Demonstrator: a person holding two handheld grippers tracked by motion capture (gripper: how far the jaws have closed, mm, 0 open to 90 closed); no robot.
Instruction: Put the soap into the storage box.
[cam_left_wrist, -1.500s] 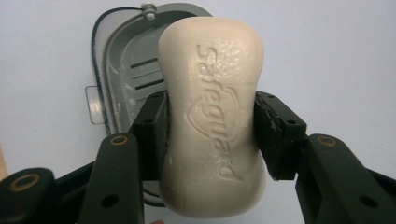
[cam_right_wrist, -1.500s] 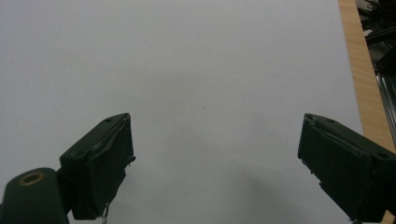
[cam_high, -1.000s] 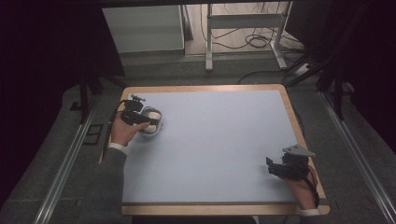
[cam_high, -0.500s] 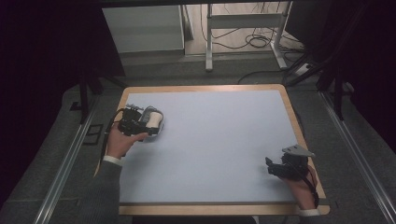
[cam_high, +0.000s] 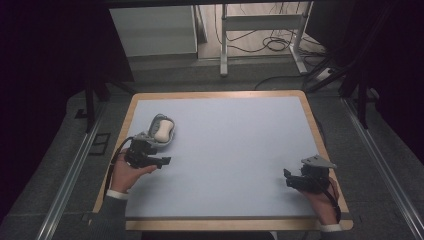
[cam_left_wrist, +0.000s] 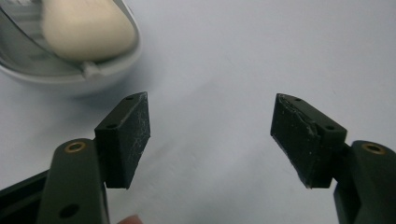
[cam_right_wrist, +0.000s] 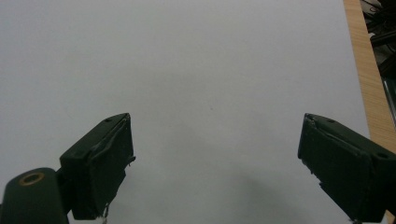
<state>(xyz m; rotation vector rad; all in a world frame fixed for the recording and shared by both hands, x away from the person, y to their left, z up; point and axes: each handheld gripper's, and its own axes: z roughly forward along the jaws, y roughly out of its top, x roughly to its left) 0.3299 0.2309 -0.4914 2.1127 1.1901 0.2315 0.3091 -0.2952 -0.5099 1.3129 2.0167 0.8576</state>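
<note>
A grey oval soap dish lies on the left part of the pale blue mat, and a cream bar of soap rests in it. My left gripper sits just nearer to the person than the dish, apart from it. Its jaws have just been opening and nothing is between them. In the left gripper view the dish and soap are at the upper left, beyond the open left gripper. My right gripper rests open near the mat's right front corner, and bare mat lies between its jaws.
The mat covers a wooden table whose rim shows along the right side. Behind the table stand a white cabinet and a metal frame with cables on the floor.
My left gripper has drawn back from the soap dish toward the person, and its jaws have spread wider. The dish and soap stay where they were. The right gripper has not moved.
</note>
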